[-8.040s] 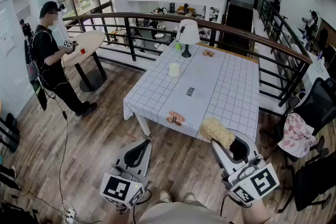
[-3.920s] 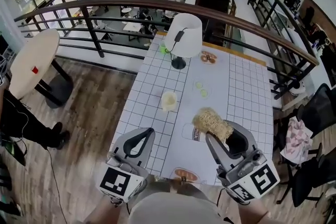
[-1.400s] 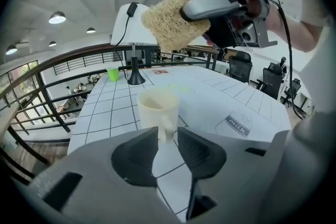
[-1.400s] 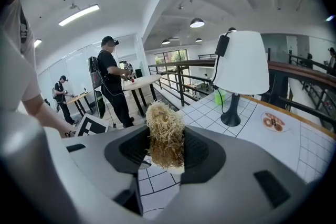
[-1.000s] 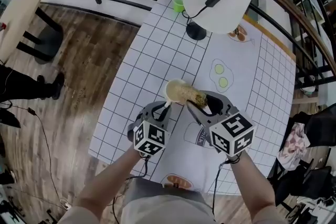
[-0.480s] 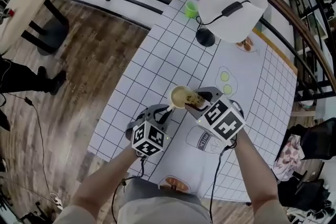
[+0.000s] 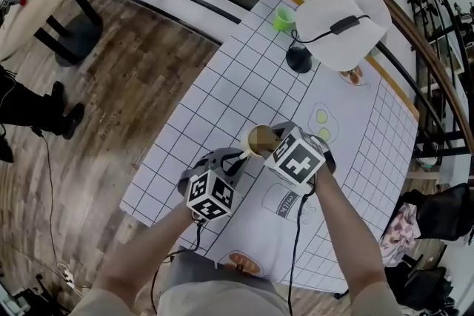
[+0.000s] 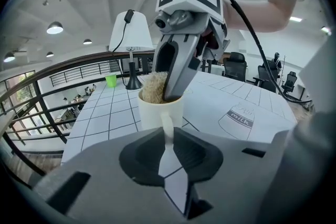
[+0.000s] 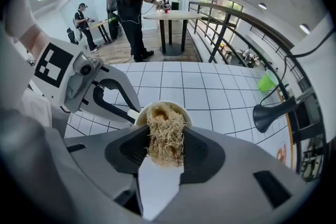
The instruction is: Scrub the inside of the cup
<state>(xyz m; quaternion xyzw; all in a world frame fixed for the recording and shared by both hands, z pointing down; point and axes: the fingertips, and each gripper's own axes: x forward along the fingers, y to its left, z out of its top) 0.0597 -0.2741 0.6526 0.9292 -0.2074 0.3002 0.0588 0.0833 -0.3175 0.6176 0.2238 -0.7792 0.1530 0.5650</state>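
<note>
1. Two grippers meet at the cup (image 7: 258, 138) in the head view. It stands on the checked table (image 7: 222, 85), toward the person's side. The left gripper (image 7: 237, 158) reaches it from the side, and the right gripper (image 7: 270, 146) points steeply down into its mouth. By my judgement scrubbing is only starting, with the scrubber just entering the cup. The right gripper's marker cube (image 7: 296, 157) covers its jaws here, and the cup's mouth is blurred.

2. Left gripper view: the jaws are clamped on the cup's handle (image 8: 167, 127), steadying the cup upright. The fibrous scrubber (image 8: 154, 87) sits in the mouth, pinched in the other gripper's jaws. The cup's wall hides its inside.

3. Right gripper view: the jaws grasp the scrubber's upper end, and its lower end is in the cup. The next move probably calls for pushing deeper and twisting against the wall, while the left gripper holds the handle firm against the turning. Whether the scrubber reaches the bottom cannot be told, because it fills the opening.
</note>
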